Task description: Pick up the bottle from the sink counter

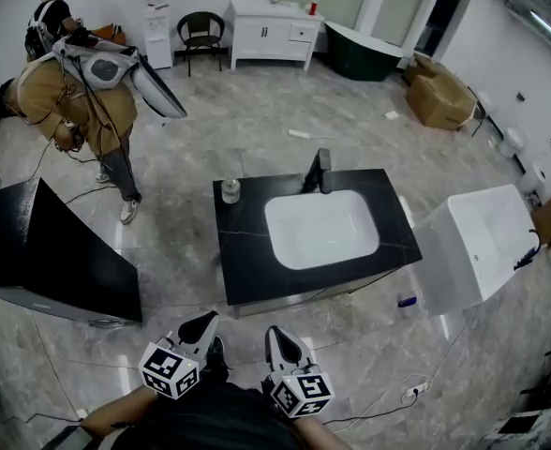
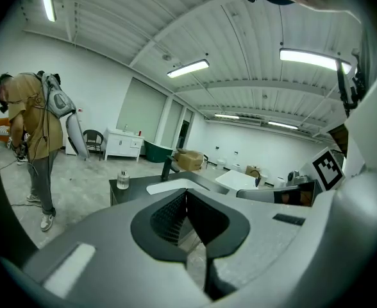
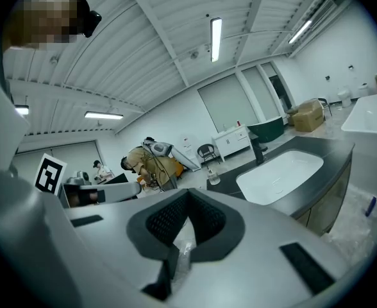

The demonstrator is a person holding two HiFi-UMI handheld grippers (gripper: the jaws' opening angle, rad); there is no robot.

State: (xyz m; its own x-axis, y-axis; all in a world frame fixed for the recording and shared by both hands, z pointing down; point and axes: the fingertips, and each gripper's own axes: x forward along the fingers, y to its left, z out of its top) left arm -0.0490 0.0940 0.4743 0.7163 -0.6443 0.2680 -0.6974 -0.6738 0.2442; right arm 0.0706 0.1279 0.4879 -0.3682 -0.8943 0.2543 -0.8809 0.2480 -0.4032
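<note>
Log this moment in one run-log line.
stage: before pickup | left gripper: shut, empty | right gripper: shut, empty | bottle: upright on counter, left of faucet, untouched

Large bathroom-fixture showroom hall. Just ahead of the jaws stands a free-standing black sink counter (image 1: 247, 251). Far beyond them are a white vanity (image 1: 268, 34), a dark bathtub (image 1: 360, 56) and cardboard boxes (image 1: 439, 99). Marble-pattern floor (image 1: 257, 139) below, strip lights (image 2: 187, 68) above.
</note>
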